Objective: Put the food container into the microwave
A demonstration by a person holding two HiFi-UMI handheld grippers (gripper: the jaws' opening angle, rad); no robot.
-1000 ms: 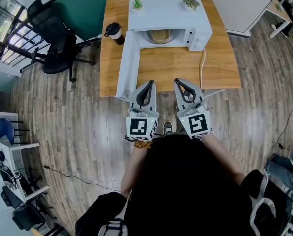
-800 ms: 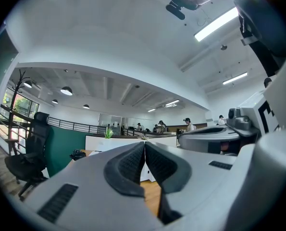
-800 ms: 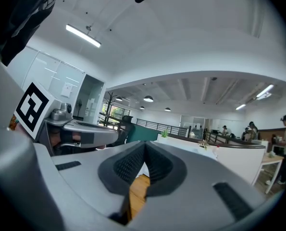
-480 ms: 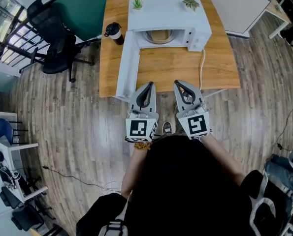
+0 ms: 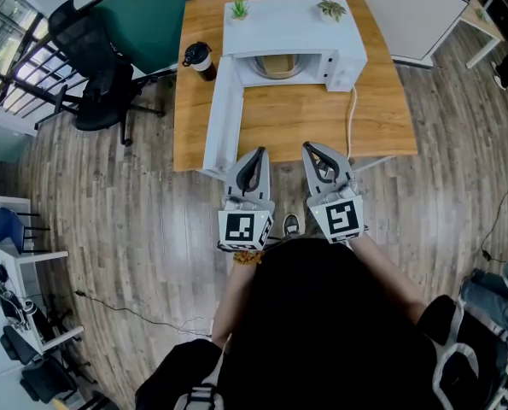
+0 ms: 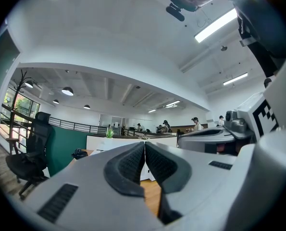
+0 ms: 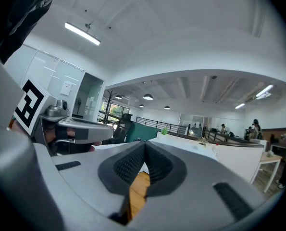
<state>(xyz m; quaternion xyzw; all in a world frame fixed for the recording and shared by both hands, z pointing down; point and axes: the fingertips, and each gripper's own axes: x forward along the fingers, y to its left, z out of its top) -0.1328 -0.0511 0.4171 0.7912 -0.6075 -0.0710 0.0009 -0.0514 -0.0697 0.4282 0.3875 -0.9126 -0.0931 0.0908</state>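
A white microwave (image 5: 292, 26) stands at the back of the wooden table (image 5: 322, 114), its door (image 5: 222, 114) swung wide open to the left. Inside the open cavity sits a tan round food container (image 5: 278, 65). My left gripper (image 5: 257, 151) and right gripper (image 5: 310, 146) hover side by side over the table's near edge, well short of the microwave. In the left gripper view the left gripper (image 6: 144, 150) has its pads pressed together with nothing between them. The right gripper (image 7: 145, 150) looks the same in its own view.
A black tumbler (image 5: 198, 56) stands left of the microwave. Two small potted plants (image 5: 239, 7) (image 5: 331, 7) sit on top of it. A white cable (image 5: 351, 114) runs down the table's right side. A black office chair (image 5: 96, 67) stands on the floor to the left.
The left gripper has drawn back a little toward the person. The right gripper, microwave and container have stayed put.
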